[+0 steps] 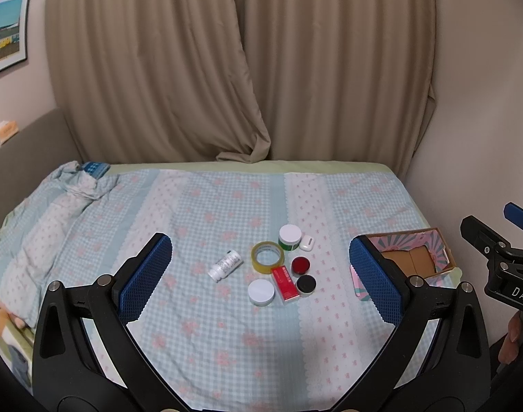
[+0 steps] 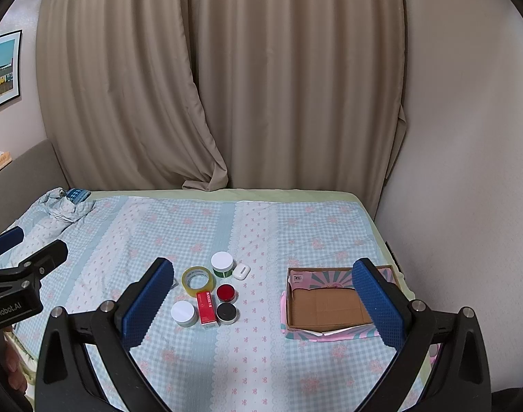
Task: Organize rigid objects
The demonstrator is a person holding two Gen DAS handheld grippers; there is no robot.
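Left gripper (image 1: 261, 274): jaws standing wide apart, holding nothing; blue ridged pads (image 1: 146, 278) framing the centre of its own view. Its base is running off the lower edge of the frame.

Right gripper (image 2: 263, 304): jaws likewise spread wide and empty, blue pads (image 2: 378, 304) flanking the lower middle of its view. The right-hand pad is covering one corner of the cardboard box (image 2: 325, 305).

Items lying between the pads, none touching them, on the checked bedspread (image 1: 227, 350):
- tape roll (image 1: 267, 256), lying flat at the centre of the cluster;
- white-lidded green jar (image 1: 290, 237), just above the tape, upper centre;
- small white case (image 1: 306, 242), lying against the jar's right side; its make is too small to tell;
- red-lidded jar (image 1: 300, 265) and black-lidded jar (image 1: 306, 284), right of the tape;
- red carton (image 1: 284, 283), its print unreadable, lying between the black-lidded jar and the white-lidded jar (image 1: 261, 292);
- white pill bottle (image 1: 225, 265), lying on its side left of the cluster; in the right wrist view it is hiding behind the left-hand pad.

The cardboard box, open and showing a bare brown floor, is sitting at the right of both frames, well apart from the cluster, half masked by a pad in the left wrist view.

Beige curtains (image 1: 240, 68) are hanging behind the bed; a picture (image 1: 7, 31) is being cut off at the upper left edge.
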